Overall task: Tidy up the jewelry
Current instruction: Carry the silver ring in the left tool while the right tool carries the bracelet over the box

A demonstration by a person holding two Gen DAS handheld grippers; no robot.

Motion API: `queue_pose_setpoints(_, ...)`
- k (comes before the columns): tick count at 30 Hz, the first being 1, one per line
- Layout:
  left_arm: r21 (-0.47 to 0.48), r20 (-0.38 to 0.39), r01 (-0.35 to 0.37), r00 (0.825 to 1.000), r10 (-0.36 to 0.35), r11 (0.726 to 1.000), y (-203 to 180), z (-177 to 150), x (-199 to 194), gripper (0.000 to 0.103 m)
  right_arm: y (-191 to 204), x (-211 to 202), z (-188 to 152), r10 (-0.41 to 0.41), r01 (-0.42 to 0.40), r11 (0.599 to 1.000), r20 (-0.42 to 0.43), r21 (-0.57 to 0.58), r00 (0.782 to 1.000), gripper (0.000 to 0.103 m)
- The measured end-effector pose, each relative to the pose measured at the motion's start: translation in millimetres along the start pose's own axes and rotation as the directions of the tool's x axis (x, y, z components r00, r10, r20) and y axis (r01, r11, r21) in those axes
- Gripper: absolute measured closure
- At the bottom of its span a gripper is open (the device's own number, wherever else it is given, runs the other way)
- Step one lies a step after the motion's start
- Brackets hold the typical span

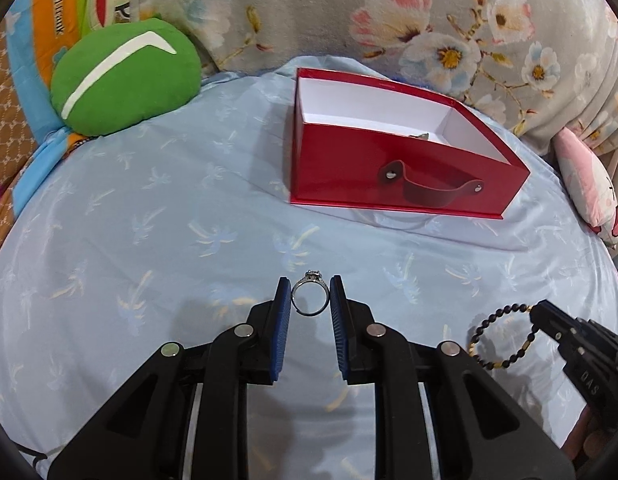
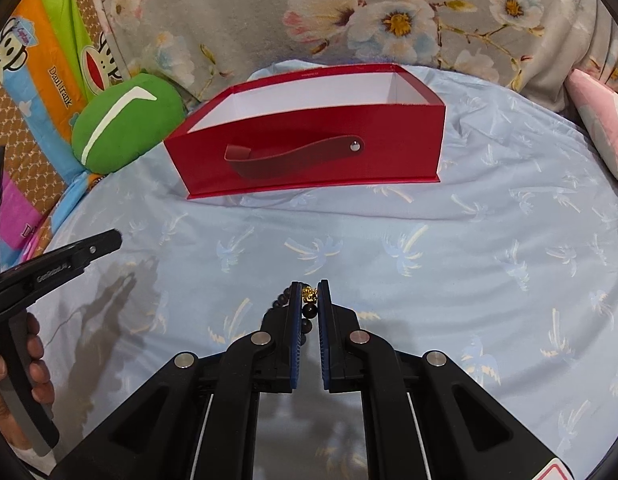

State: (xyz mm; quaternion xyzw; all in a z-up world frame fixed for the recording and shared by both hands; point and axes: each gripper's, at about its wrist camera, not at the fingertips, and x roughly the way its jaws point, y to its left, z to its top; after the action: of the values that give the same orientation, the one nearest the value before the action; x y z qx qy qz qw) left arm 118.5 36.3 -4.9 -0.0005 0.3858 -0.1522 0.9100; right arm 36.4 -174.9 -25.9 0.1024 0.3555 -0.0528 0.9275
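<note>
One silver ring (image 1: 309,295) with a stone setting stands upright between the blue pads of the left gripper (image 1: 309,294), which is clamped on its band above the pale blue sheet (image 1: 149,240). One bracelet (image 1: 499,336) of dark beads with gold ones is pinched in the closed right gripper (image 2: 310,296), its loop hanging off to the side. Beyond them sits one open red box (image 1: 389,168) with a white interior and a single strap handle (image 1: 433,190) on its front; a small item lies inside, too hidden to identify. One green cushion (image 1: 125,76) rests at the sheet's left edge, one pink pillow (image 1: 589,184) at the right, against a flowered grey blanket (image 1: 389,12). One hand (image 2: 13,380) shows, gripping the left tool.
</note>
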Motion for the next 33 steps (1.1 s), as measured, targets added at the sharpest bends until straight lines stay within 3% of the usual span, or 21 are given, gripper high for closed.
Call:
queue_pose_setpoints(7, -0.036, 0.009, -0.021, 1.000, 0.021, 0.999, 21.1, -4.1, -20.4, 0.084, 1.3, -17.3, 7.8, 0.022, -0.022, 1.000, 0.038, 0.002, 0.999, 0.096)
queue_pose_setpoints(13, -0.018, 0.054, -0.008, 0.999, 0.009, 1.000, 17.7, 16.4, -36.1, 0.084, -0.6, -34.5, 36.0, 0.031, -0.030, 0.999, 0.102, -0.016, 0.994, 0.096)
queue_pose_setpoints(21, 0.062, 0.151, -0.019, 0.989, 0.009, 0.998, -13.9, 86.4, -29.5, 0.084, -6.6, -37.0, 120.2, 0.023, -0.010, 0.998, 0.219, -0.058, 0.975, 0.096)
queue_pose_setpoints(33, 0.102, 0.207, -0.039, 0.978, 0.017, 0.994, -60.3, 196.3, 32.6, 0.084, -25.7, 28.7, 240.2, 0.051, -0.034, 0.997, 0.277, -0.067, 0.959, 0.096)
